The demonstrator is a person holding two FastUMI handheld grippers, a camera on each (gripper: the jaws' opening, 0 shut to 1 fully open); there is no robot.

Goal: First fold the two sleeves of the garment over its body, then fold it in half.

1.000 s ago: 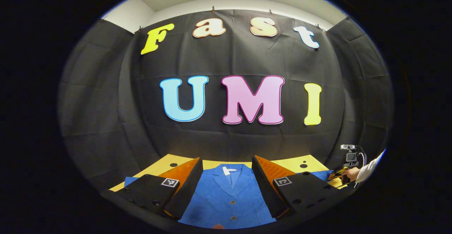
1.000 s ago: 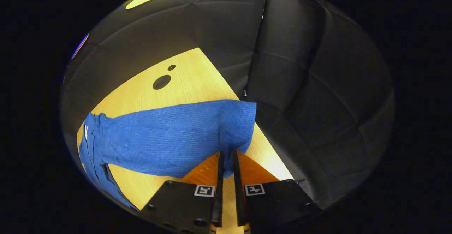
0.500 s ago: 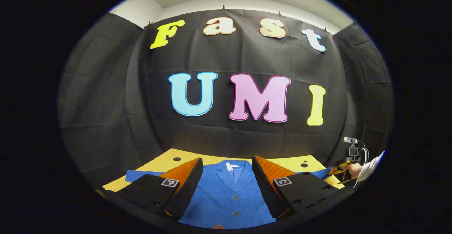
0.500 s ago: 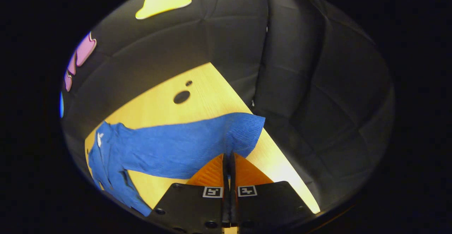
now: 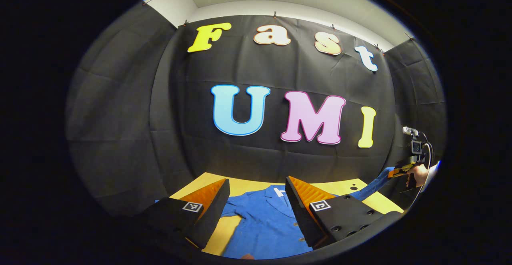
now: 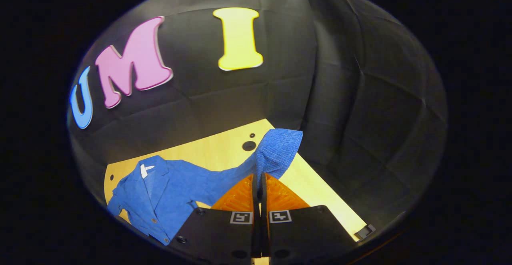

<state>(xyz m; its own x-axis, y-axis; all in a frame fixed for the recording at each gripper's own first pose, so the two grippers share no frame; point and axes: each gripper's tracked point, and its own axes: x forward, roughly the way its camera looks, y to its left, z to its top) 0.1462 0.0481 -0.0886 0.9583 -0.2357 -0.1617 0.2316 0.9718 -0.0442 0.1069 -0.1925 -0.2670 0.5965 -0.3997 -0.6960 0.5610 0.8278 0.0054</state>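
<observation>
With its jaws clamped on the sleeve (image 6: 276, 153) cuff, the right gripper (image 6: 258, 185) holds that sleeve raised off the wooden table (image 6: 316, 193), ready to lay over the blue garment (image 6: 168, 193) lying flat, while the left gripper (image 5: 256, 201) hovers wide open above the garment's near front.
</observation>
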